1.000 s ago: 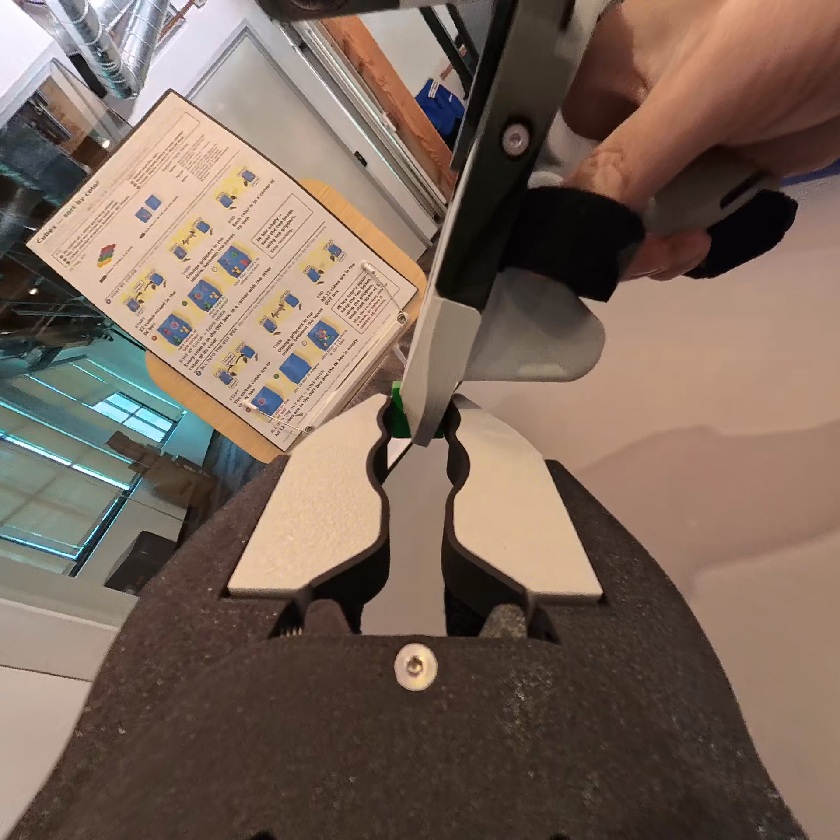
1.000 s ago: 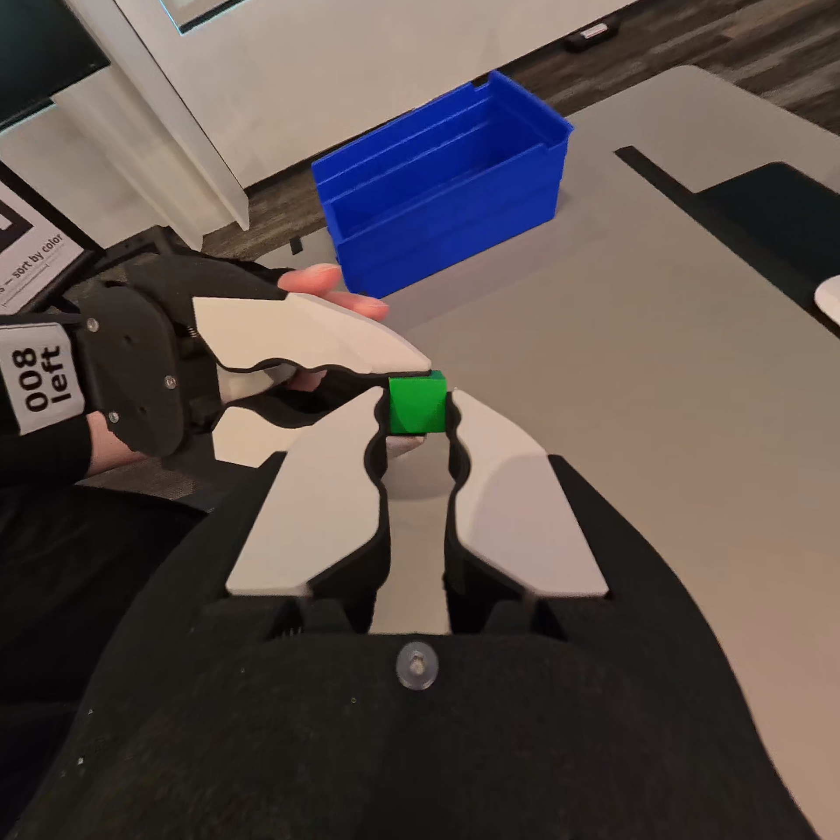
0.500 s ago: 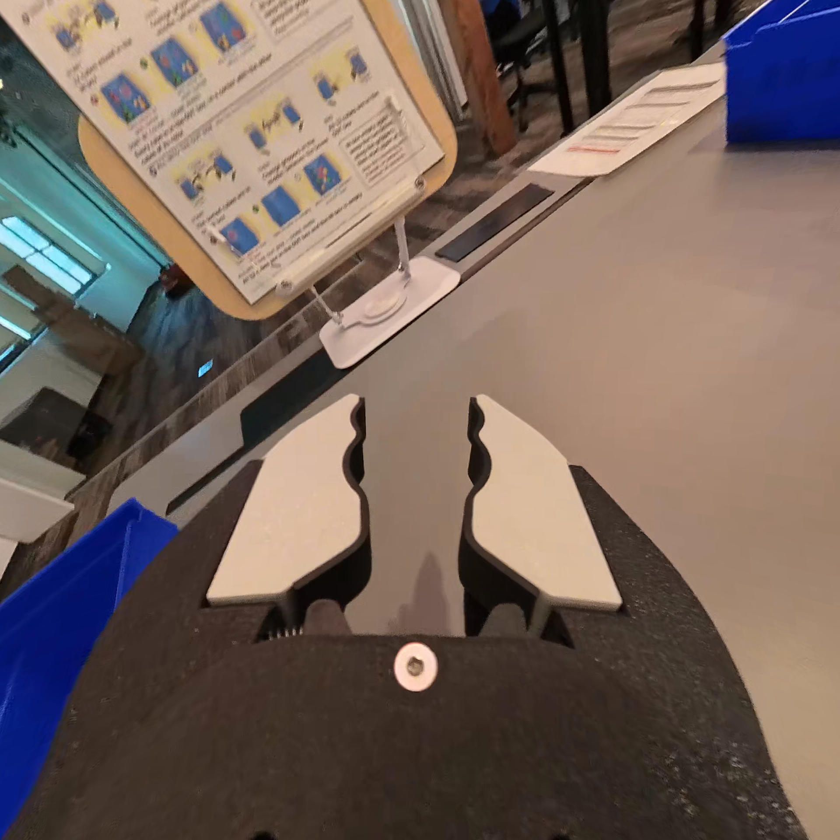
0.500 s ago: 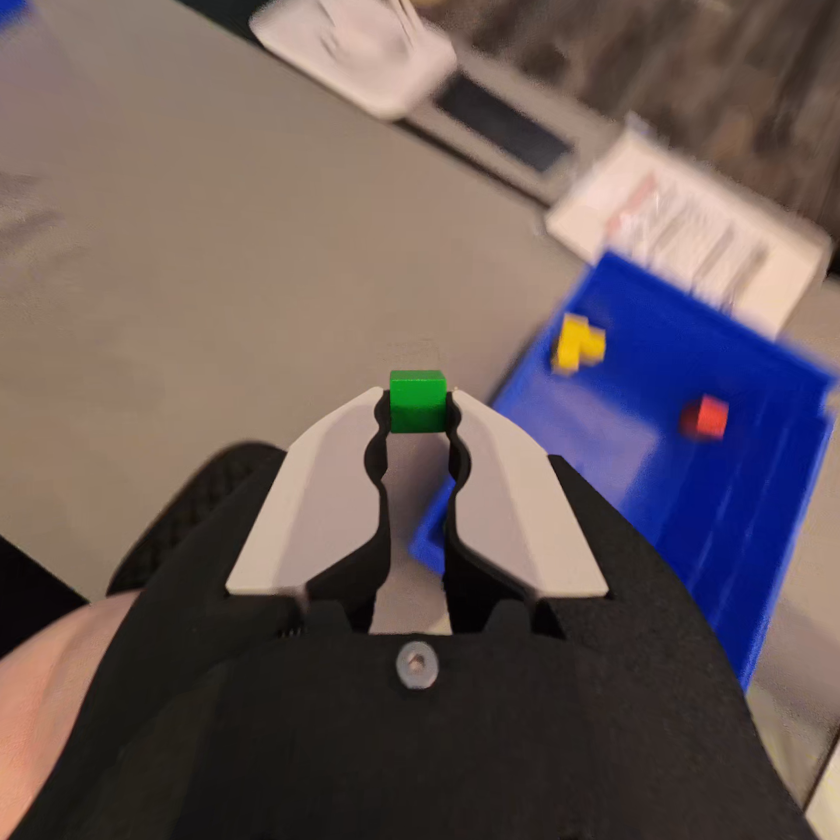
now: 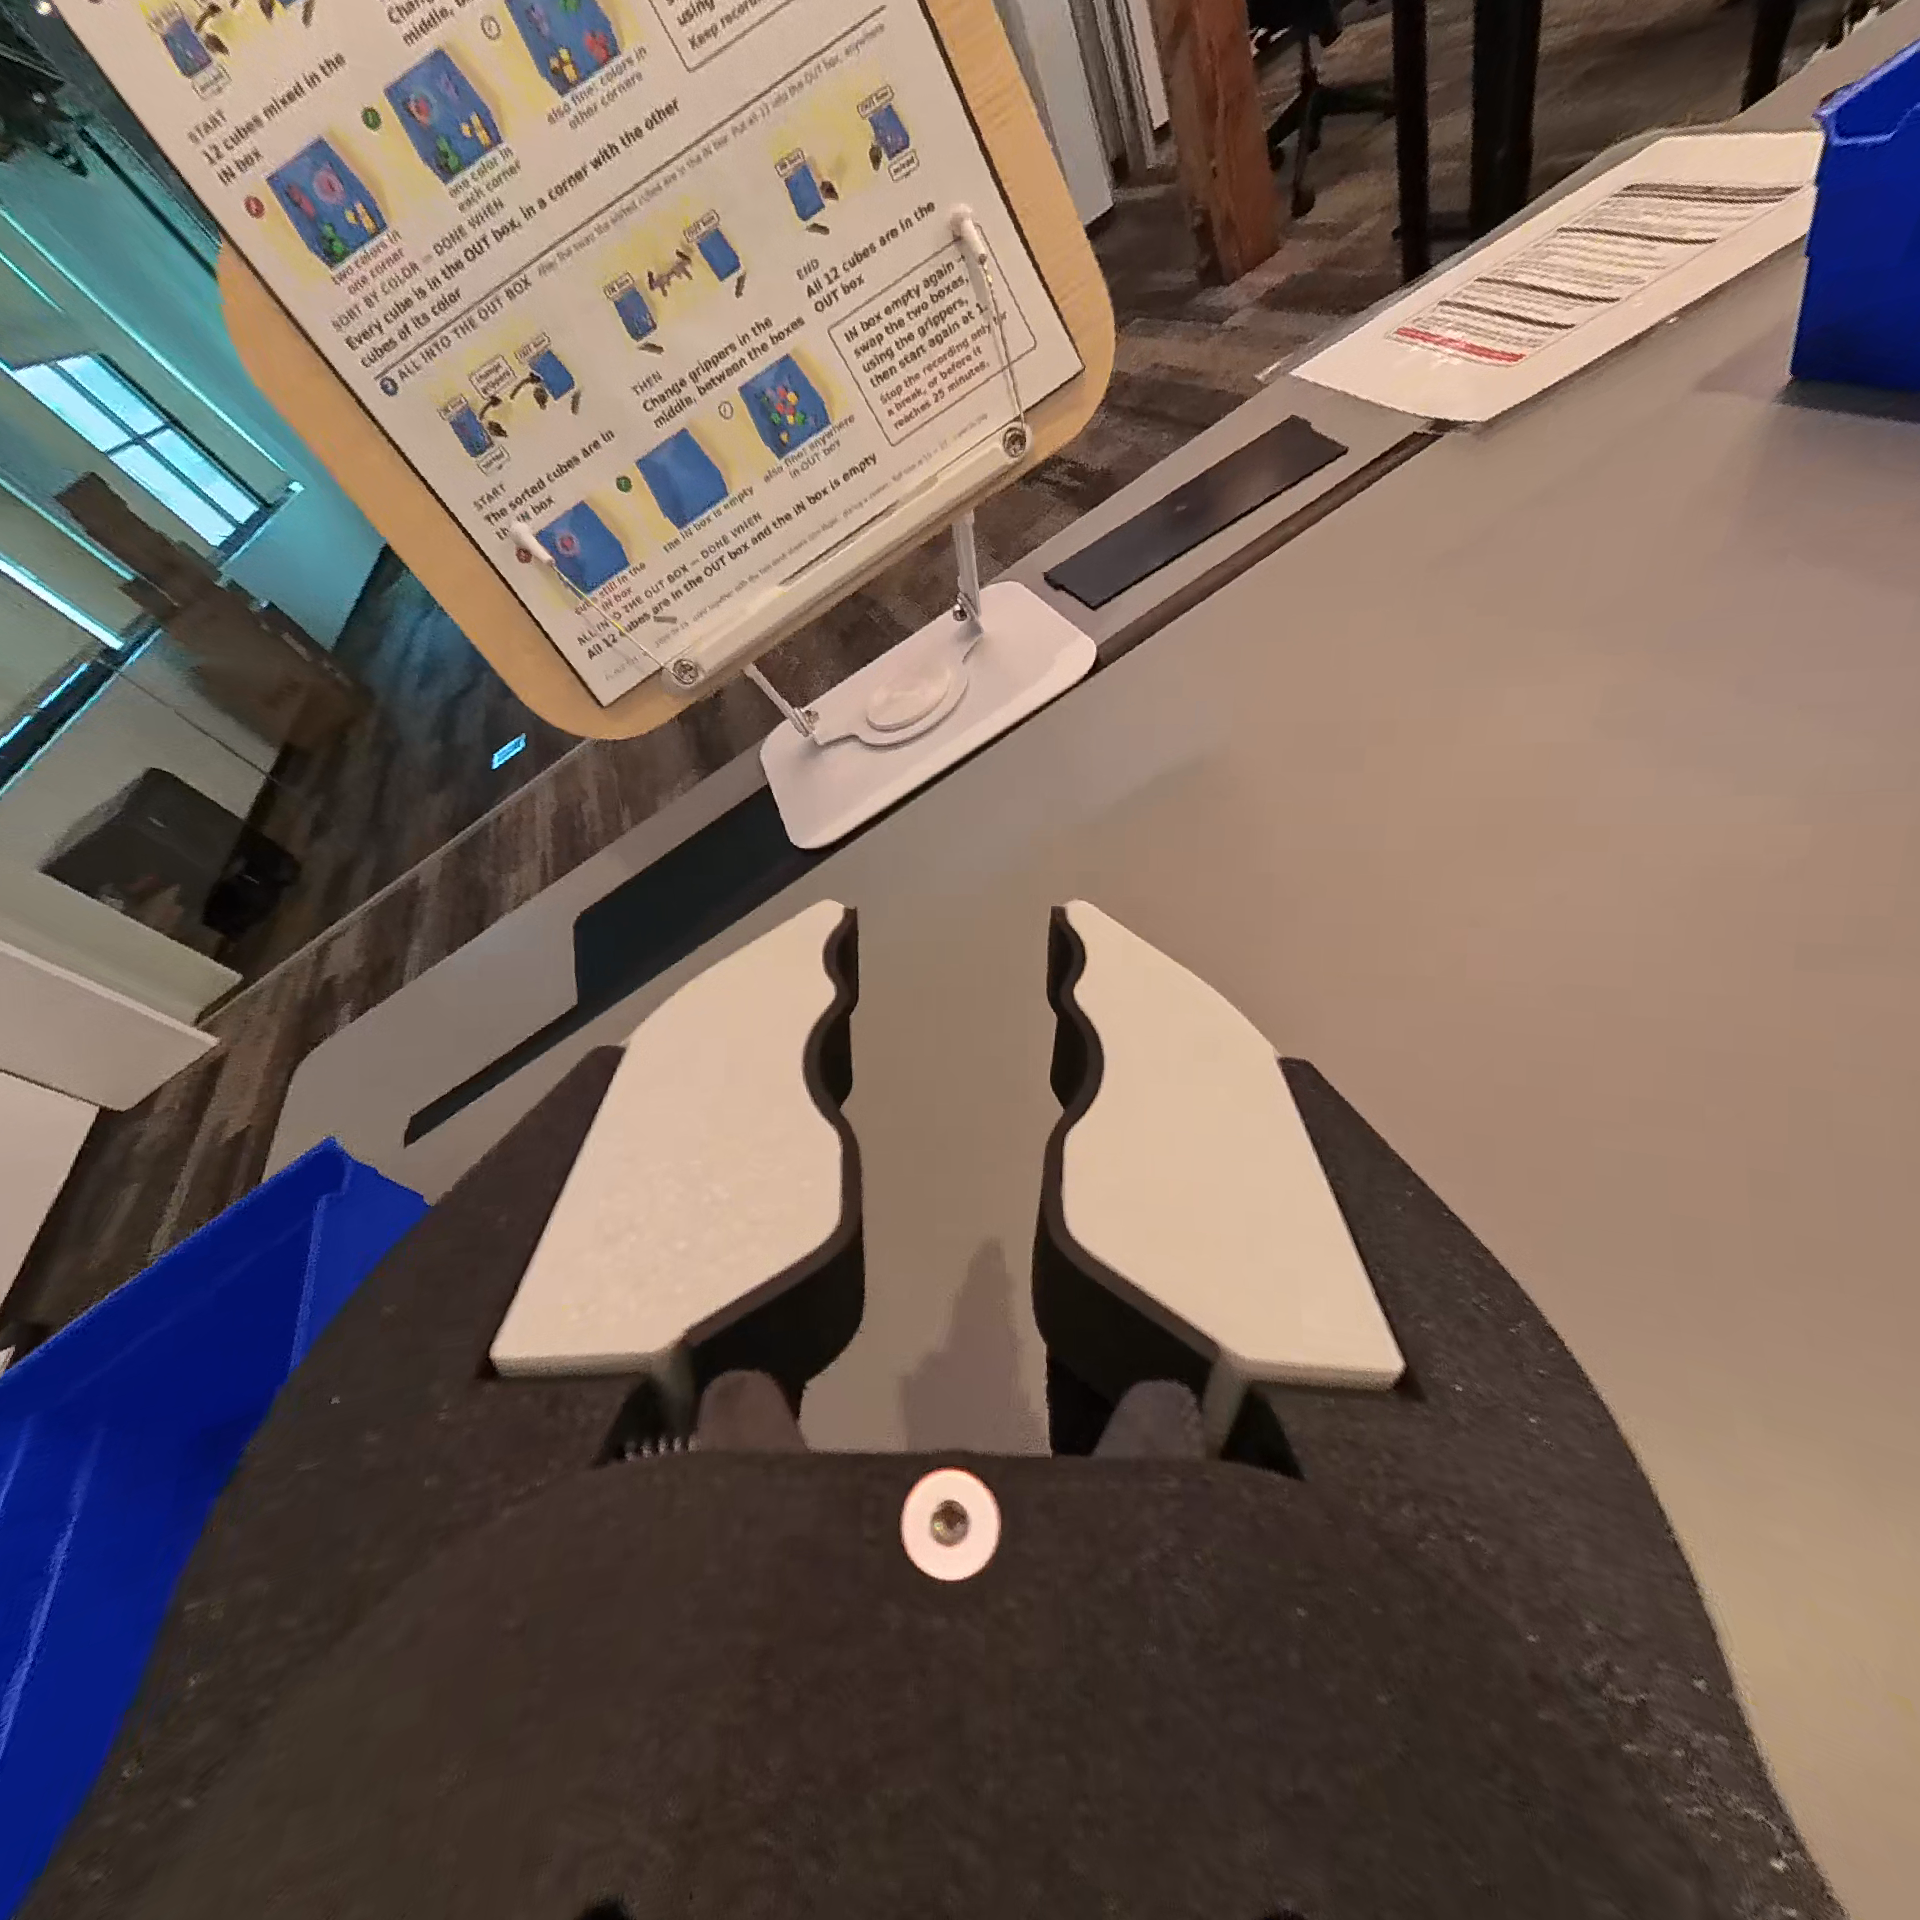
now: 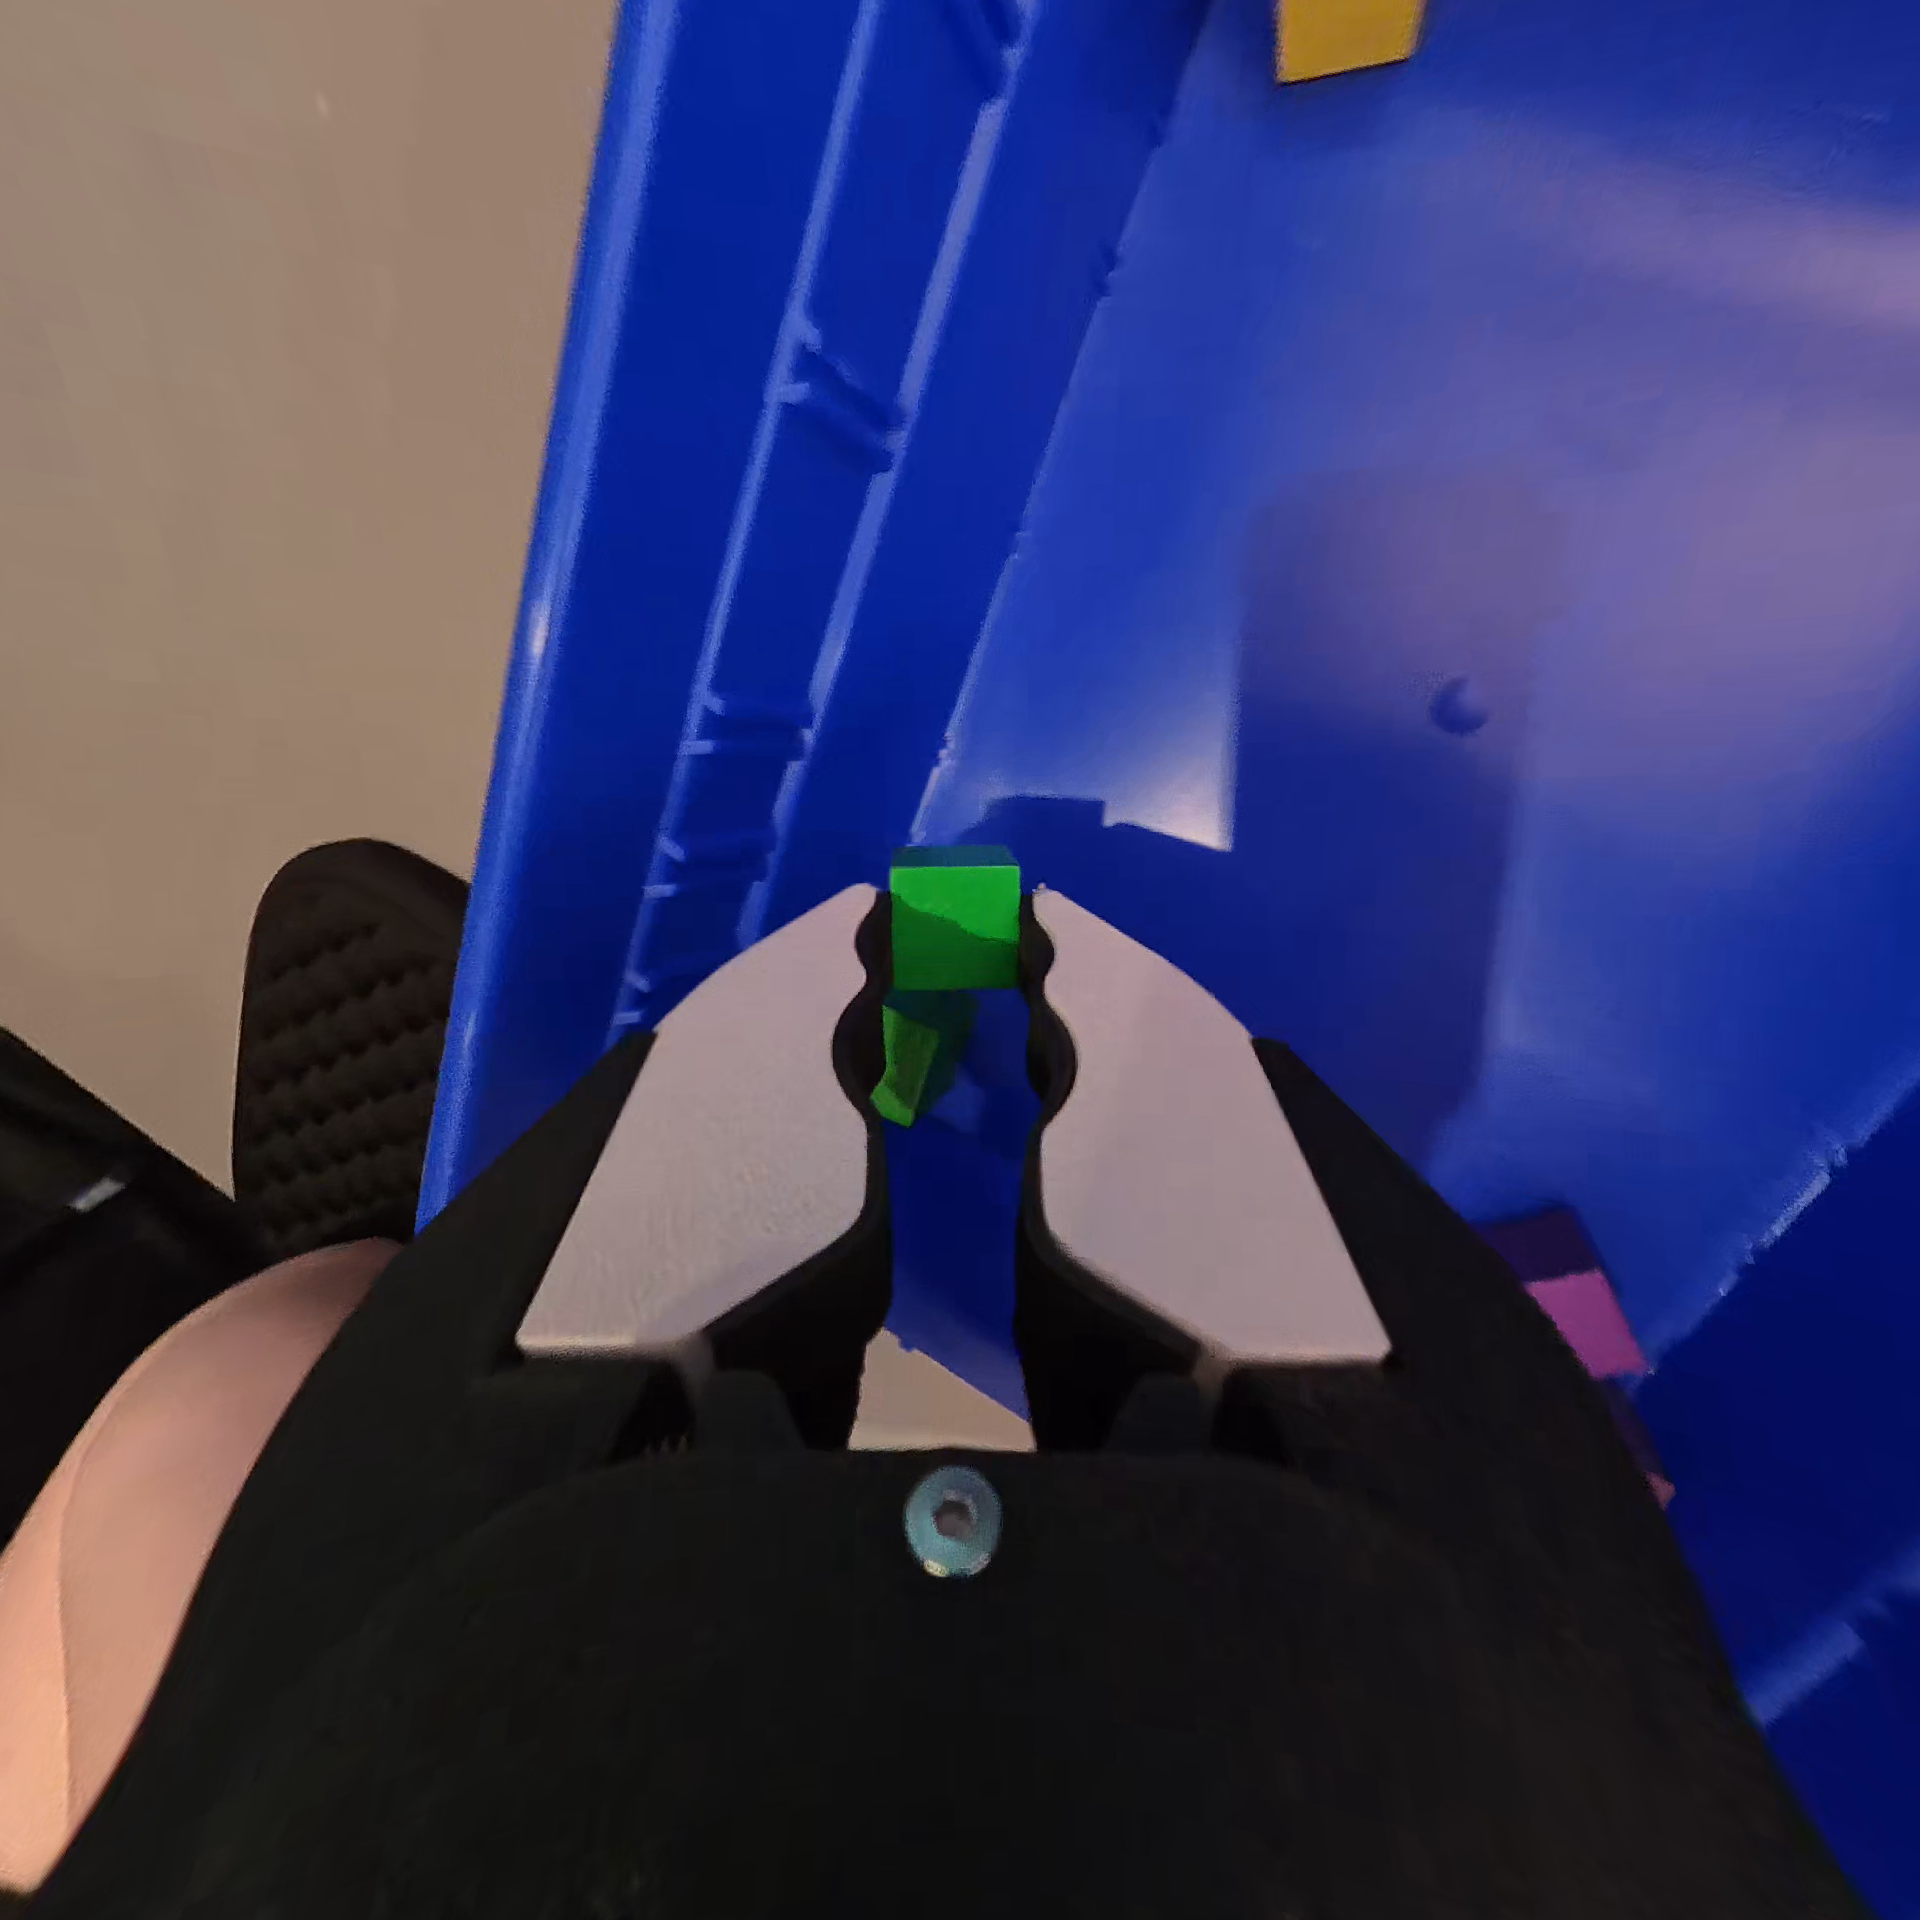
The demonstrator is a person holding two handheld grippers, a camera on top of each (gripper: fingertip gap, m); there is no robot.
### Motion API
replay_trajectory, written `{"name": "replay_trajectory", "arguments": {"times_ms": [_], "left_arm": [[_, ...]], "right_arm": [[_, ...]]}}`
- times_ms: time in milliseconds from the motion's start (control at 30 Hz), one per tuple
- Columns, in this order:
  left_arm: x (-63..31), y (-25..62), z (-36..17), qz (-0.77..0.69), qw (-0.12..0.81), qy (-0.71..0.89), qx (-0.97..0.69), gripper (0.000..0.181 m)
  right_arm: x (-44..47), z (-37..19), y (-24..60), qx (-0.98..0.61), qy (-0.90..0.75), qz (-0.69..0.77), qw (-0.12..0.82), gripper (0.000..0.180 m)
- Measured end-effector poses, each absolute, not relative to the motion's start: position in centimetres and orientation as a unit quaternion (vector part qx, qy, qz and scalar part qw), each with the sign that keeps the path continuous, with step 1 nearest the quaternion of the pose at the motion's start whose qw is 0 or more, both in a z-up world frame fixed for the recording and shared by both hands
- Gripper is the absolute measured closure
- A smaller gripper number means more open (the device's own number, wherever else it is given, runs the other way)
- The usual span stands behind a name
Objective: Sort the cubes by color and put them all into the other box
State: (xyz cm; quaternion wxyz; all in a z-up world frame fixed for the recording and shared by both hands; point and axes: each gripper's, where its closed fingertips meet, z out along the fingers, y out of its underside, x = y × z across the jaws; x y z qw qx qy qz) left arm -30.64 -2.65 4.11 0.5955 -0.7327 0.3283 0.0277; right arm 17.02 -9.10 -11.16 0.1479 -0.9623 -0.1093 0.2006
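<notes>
My right gripper [image 6: 954, 935] is shut on a green cube [image 6: 954, 933] and holds it low inside a blue box [image 6: 1455, 623], near its left wall. A second green cube [image 6: 906, 1070] lies on the box floor just below the held one. A yellow cube [image 6: 1340, 36] lies at the far end of the box and a purple cube [image 6: 1579, 1320] sits at the right near my finger. My left gripper [image 5: 954, 935] is open and empty above the grey table [image 5: 1455, 935]. Another blue box [image 5: 125, 1403] shows at its lower left.
An instruction board on a white stand [image 5: 914, 717] stands ahead of the left gripper at the table's far edge. A printed sheet [image 5: 1579, 281] and the corner of a blue box [image 5: 1860, 239] lie at the far right. A black glove [image 6: 343, 1029] shows left of the box.
The left gripper let go of the green cube and drew away to the left, now open. The right gripper carried the cube to the blue box and lowered it inside.
</notes>
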Motion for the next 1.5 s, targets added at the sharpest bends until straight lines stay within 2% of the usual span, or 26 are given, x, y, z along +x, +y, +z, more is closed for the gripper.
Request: {"name": "replay_trajectory", "arguments": {"times_ms": [333,467,500,567,667,800,933,1067,1200,1300,1400,1500], "left_arm": [[-29.6,-2.0,4.8,0.034,0.603,0.324,-0.728,0.147],[-30.1,-2.4,4.8,0.038,0.603,0.328,-0.726,0.147],[-30.5,-2.5,5.0,0.04,0.605,0.325,-0.726,0.147],[-31.3,-2.7,5.3,0.038,0.61,0.316,-0.726,0.148],[-32.7,-2.9,6.0,0.038,0.621,0.299,-0.724,0.148],[-36.2,-3.2,7.0,0.076,0.635,0.275,-0.718,0.148],[-44.1,-3.4,9.0,0.157,0.644,0.206,-0.72,0.148],[-53.5,-4.1,8.6,0.204,0.578,0.151,-0.775,0.149],[-59.9,-3.2,5.3,0.225,0.499,0.159,-0.822,0.15],[-63.0,-2.2,0.5,0.224,0.416,0.174,-0.864,0.144],[-65.2,-0.6,-3.6,0.249,0.369,0.186,-0.876,0.156],[-66.4,1.1,-6.0,0.239,0.35,0.184,-0.887,0.156]], "right_arm": [[15.4,-14.0,-10.6,-0.958,-0.108,0.259,0.059,0.157],[15.1,-14.3,-10.4,-0.957,-0.101,0.265,0.052,0.157],[15.1,-14.2,-10.4,-0.957,-0.09,0.271,0.052,0.156],[15.6,-13.8,-10.1,-0.958,-0.058,0.274,0.066,0.143],[16.1,-12.1,-9.7,-0.947,-0.02,0.302,0.107,0.13],[17.8,-8.9,-9.3,-0.937,0.019,0.292,0.192,0.134],[18.7,-2.9,-9.1,-0.896,0.026,0.304,0.322,0.139],[18.4,3.6,-9.2,-0.839,-0.003,0.302,0.453,0.143],[16.8,8.9,-8.8,-0.789,-0.09,0.23,0.563,0.139],[14.6,10.8,-8.2,-0.778,-0.128,0.199,0.582,0.139],[13.2,12.5,-7.5,-0.764,-0.158,0.156,0.606,0.135],[13.6,15.0,-7.5,-0.72,-0.165,0.078,0.67,0.13]]}}
